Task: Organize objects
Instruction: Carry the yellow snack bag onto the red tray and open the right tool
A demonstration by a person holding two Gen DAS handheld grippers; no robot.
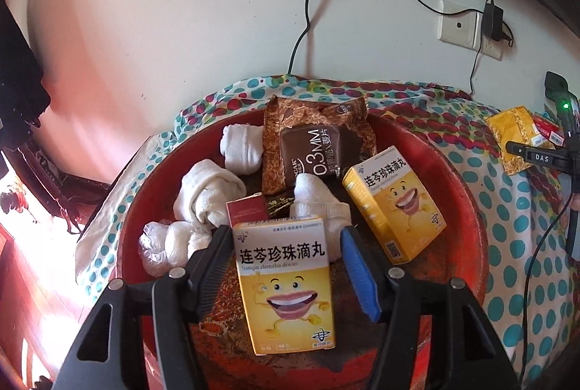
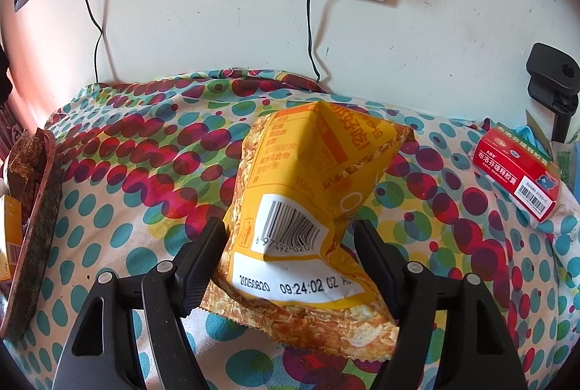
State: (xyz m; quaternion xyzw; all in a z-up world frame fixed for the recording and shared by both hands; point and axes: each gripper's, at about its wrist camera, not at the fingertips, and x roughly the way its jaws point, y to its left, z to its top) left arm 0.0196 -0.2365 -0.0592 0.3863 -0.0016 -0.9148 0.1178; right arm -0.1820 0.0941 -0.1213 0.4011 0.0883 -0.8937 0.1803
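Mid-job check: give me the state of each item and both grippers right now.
Left gripper: open, straddling the near yellow box.
Near yellow medicine box: lying in the red tray.
Right gripper: shut on yellow snack bag, crumpled.
Red medicine box: closed, lying on the cloth.

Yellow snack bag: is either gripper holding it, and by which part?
The right gripper pinches the yellow snack bag across its sides at the barcode end. The left gripper holds nothing.

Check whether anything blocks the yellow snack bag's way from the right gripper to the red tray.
Nothing visible does. The yellow snack bag sits between the right gripper fingers; only bare dotted cloth lies toward the red tray.
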